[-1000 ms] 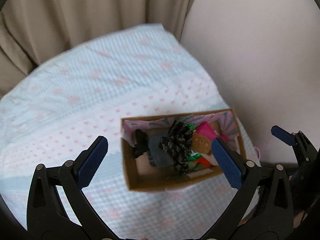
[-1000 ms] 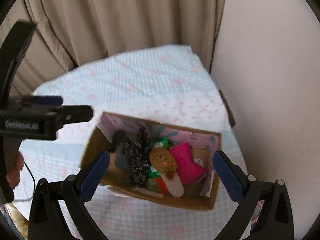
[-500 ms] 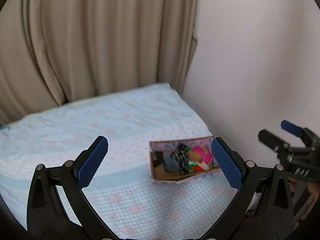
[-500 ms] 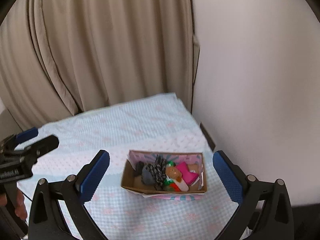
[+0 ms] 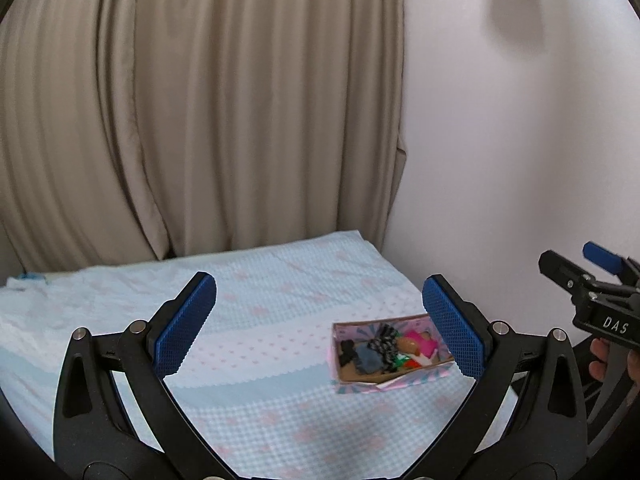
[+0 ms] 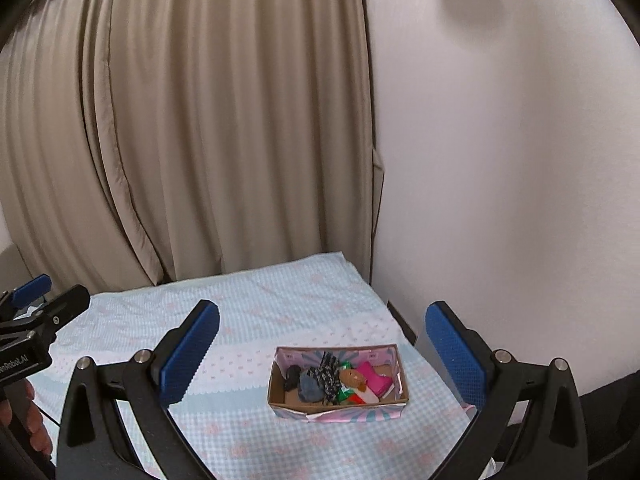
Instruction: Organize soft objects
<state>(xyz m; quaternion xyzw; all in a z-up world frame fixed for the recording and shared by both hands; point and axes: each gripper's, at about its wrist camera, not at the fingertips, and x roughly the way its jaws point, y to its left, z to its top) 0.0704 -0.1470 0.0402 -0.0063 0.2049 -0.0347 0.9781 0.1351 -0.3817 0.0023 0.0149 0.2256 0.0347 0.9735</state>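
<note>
Box [image 6: 338, 404] of soft things is sitting on the bed [image 6: 256, 312], well beyond both of your grippers and touching neither. In your right wrist view it is lying between the two blue pads, low and a little right of centre, with the right gripper [image 6: 322, 343] spread wide and holding nothing. In your left wrist view the same box [image 5: 394, 378] is lying at the far right, just inside the right pad, and the left gripper [image 5: 320, 318] is likewise gaping wide with nothing between its pads.

Inside the box you are seeing a black item [image 6: 293, 377] at the left end, a grey one [image 6: 312, 387] beside it, a black-and-white knit piece [image 6: 330, 374] across the middle, a brown plush toy [image 6: 352, 377] next, and a pink piece [image 6: 375, 378] toward the right end. Something green and red is peeking out beneath the toy; what it is cannot be made out.

Each gripper is showing at the edge of the other's view, with fingers of your hand [image 5: 600, 362] curling round the right handle.

Pale blue bedding with faint pink marks is covering the bed. Beige curtains [image 6: 192, 128] are hanging behind its far edge, and a plain pale wall [image 6: 500, 160] is running along its right side.
</note>
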